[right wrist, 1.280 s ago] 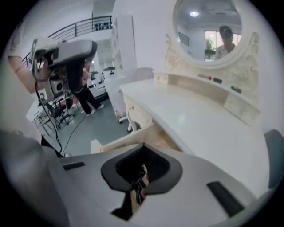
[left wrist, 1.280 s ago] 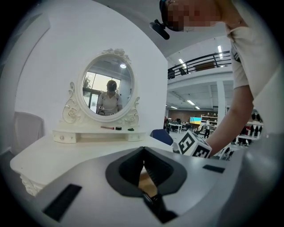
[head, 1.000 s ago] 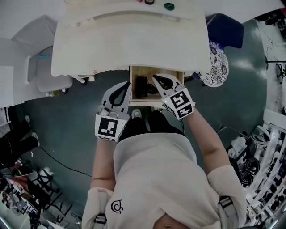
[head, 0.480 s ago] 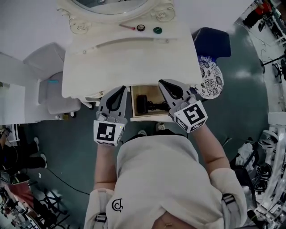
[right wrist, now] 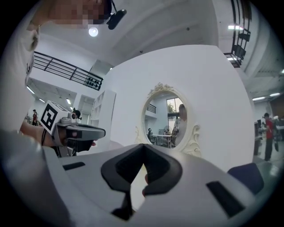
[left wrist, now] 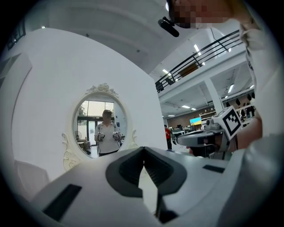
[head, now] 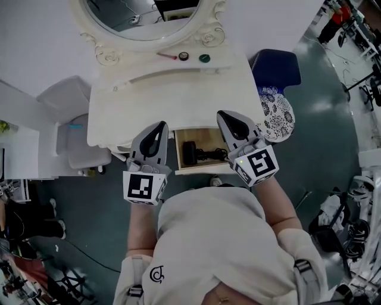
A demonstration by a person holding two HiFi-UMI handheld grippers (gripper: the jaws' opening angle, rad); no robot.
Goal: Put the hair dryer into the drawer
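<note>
The black hair dryer lies in the open wooden drawer under the white dressing table, seen in the head view. Neither gripper touches it. My left gripper hangs above the table's front edge, left of the drawer, shut and empty. On the drawer's right, my right gripper is held at the same height, also shut with nothing in it. In the left gripper view the left gripper faces the oval mirror. The right gripper faces the mirror too.
A red stick and two small round lids lie at the table's back below the mirror. A blue chair with a patterned round cushion stands to the right. A white seat is on the left.
Both grippers have risen from drawer height to above the tabletop. The head view now takes in the mirror. The hair dryer has stayed in the drawer.
</note>
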